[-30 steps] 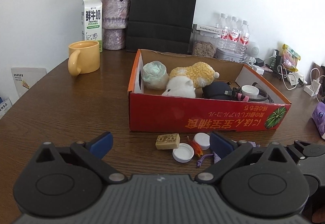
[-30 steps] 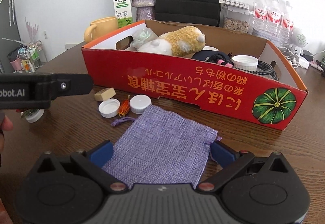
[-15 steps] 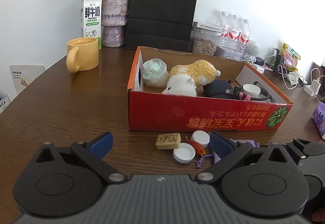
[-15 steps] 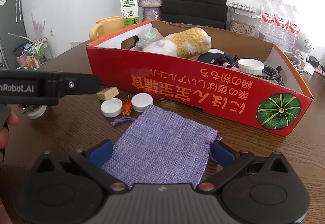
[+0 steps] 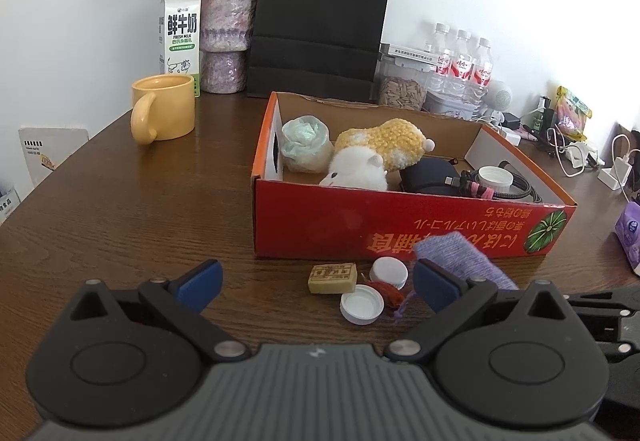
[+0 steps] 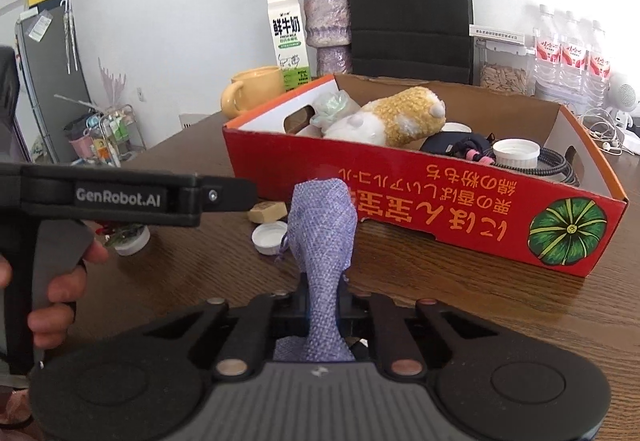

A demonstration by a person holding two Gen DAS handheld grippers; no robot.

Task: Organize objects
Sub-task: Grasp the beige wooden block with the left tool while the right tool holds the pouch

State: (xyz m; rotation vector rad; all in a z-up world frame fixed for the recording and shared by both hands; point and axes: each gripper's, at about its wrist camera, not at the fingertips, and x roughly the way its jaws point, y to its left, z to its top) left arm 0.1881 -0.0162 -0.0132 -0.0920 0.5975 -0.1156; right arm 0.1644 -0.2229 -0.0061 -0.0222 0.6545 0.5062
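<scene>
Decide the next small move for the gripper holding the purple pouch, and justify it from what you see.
Probably lift the purple pouch and carry it over the front wall of the red box. The right gripper has just closed its jaws on the pouch, which stands bunched above the table outside the box, where other items already lie.

Brown wooden table [image 5: 140, 209] under red box [image 5: 360, 217], yellow mug [image 5: 164, 113], caps [image 5: 362, 304].

Far beyond my jaws I see a yellow mug [image 5: 166, 107], with a milk carton [image 5: 180, 41] and a vase of dried flowers [image 5: 226, 37] behind it. Right of those stand a black paper bag [image 5: 320, 25] and three water bottles [image 5: 462, 63].
</scene>
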